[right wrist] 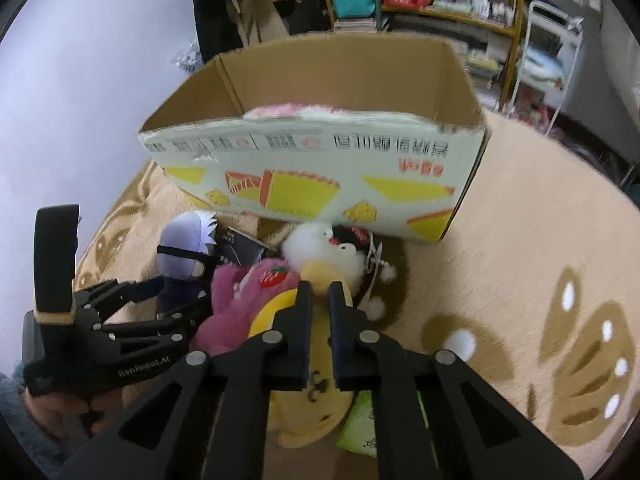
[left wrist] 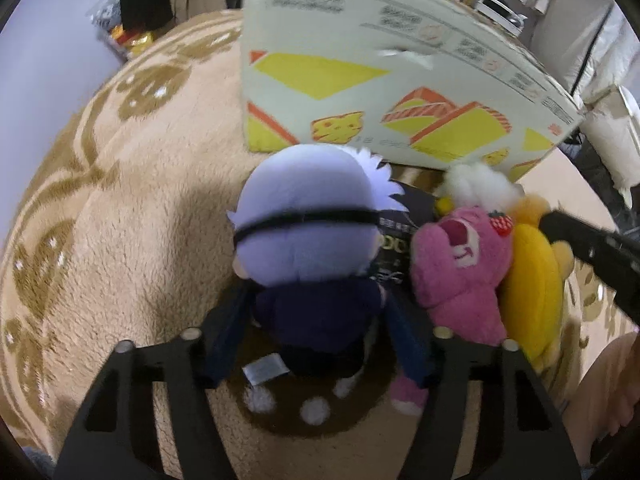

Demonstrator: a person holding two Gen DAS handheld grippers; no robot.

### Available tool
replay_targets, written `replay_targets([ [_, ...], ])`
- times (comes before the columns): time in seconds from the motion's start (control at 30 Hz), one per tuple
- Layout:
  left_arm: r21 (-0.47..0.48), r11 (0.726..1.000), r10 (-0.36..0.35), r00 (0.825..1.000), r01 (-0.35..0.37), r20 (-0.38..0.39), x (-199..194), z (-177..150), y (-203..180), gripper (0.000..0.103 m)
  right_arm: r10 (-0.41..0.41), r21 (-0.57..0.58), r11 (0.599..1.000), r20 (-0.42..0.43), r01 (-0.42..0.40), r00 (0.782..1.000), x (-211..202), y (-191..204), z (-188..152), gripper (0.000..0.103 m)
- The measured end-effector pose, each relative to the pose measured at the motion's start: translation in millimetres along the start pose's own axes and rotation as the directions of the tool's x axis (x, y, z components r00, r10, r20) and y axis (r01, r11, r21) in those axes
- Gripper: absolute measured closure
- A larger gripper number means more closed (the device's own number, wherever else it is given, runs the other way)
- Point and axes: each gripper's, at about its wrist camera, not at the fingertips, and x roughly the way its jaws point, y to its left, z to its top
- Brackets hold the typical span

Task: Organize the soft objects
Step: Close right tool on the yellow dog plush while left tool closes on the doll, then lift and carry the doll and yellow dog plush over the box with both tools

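The right tool [right wrist: 320,292] is clamped on the yellow plush [right wrist: 316,412], its two fingers nearly together and pinching a narrow fold of the toy's fabric. Just left of the yellow plush, touching it, lies the pink bear plush [right wrist: 240,300] with a strawberry on its head. Left of the bear, the left tool [left wrist: 316,344] has its fingers pressed against the dark body of the white-haired doll [left wrist: 304,232], one on each side, gripping it; the doll has a black band across its face. Beyond the yellow plush sits a fluffy white plush [right wrist: 316,248], close to the front wall of the cardboard box [right wrist: 312,168]. The box stands open on the beige rug [right wrist: 520,240], something pink showing inside it. Behind the box is a shelf [right wrist: 440,4] of clutter.
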Motion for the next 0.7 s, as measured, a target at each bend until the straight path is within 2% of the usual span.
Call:
replay_targets([
  [0.13,0.035,0.999,0.036,0.999,-0.037,0.028,-7.4,-3.8,-8.1,0.056,-0.032,-0.003,0.999,0.07,0.032,0.997,-15.2,0.4,3.0,0.095],
  [0.23,0.037,0.999,0.012,0.998,-0.014,0.055,-16.3,-4.3,-7.2,0.064,-0.048,0.029,0.999,0.114,0.044,0.992,-26.2,-4.7,6.0,0.095],
  [0.33,0.028,1.0,-0.001,0.996,-0.001,0.084,-27.4,-3.7,-4.5,0.065,-0.05,0.057,0.997,0.131,0.042,0.99,-32.8,-10.4,7.9,0.095],
  [0.47,0.029,0.999,0.037,0.991,-0.041,0.125,-46.8,-8.6,-2.3,0.065,-0.06,0.051,0.997,0.167,0.053,0.984,-45.9,-10.7,7.8,0.095],
  [0.6,0.048,0.994,0.085,0.973,-0.097,0.213,-76.8,-12.5,-9.0,0.065,-0.069,0.031,0.997,0.222,0.064,0.973,-62.9,-5.9,10.1,0.095],
  [0.7,0.06,0.991,0.098,0.949,-0.121,0.299,-105.5,-18.0,-15.0,0.065,-0.057,0.028,0.998,0.267,0.052,0.962,-77.7,-3.4,12.5,0.095],
])
